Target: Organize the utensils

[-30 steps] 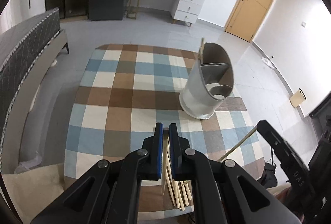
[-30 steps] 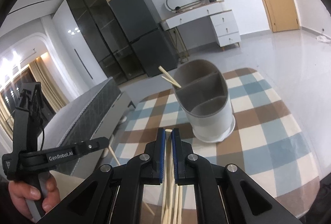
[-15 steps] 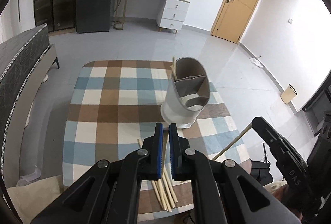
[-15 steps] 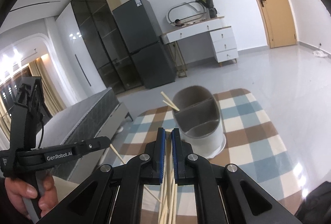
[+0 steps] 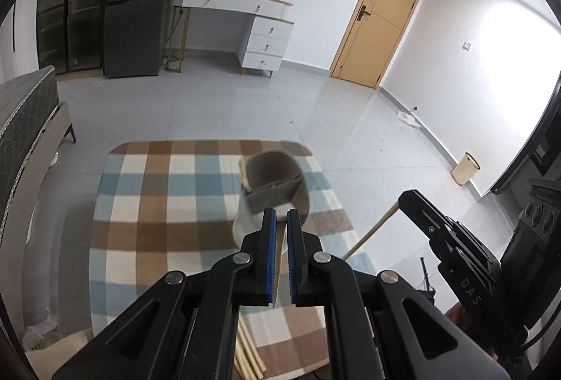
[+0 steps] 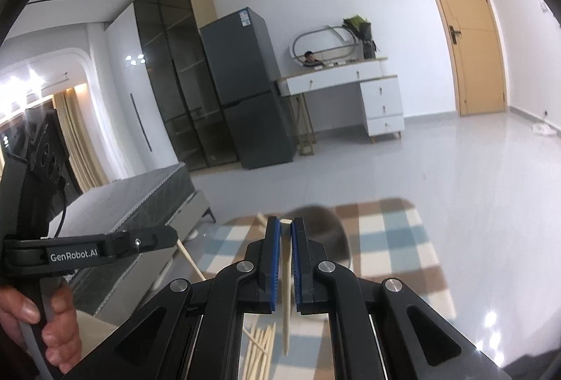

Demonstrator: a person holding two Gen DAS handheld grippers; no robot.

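Observation:
A white utensil holder (image 5: 245,222) with grey inner dividers stands on the checked tablecloth (image 5: 157,204), with chopsticks leaning in its far left compartment. My left gripper (image 5: 280,215) is shut on a single pale chopstick (image 5: 278,260), raised above the table just short of the holder. My right gripper (image 6: 285,222) is shut on another chopstick (image 6: 286,282) that hangs down between its pads, and the holder (image 6: 326,225) shows blurred behind its tips. Several loose chopsticks (image 6: 259,345) lie on the cloth below. Each gripper also appears in the other's view, held by a hand (image 6: 45,320).
The table's near edge is just under both grippers. A grey bed (image 6: 140,197) runs along the left. A dark fridge (image 6: 245,92), a white dresser (image 5: 259,29) and a wooden door (image 5: 378,12) line the far wall. A small bin (image 5: 464,168) stands on the floor at the right.
Both grippers have risen with their chopsticks still clamped. The table and holder now look smaller and lower in both views, with more of the room showing.

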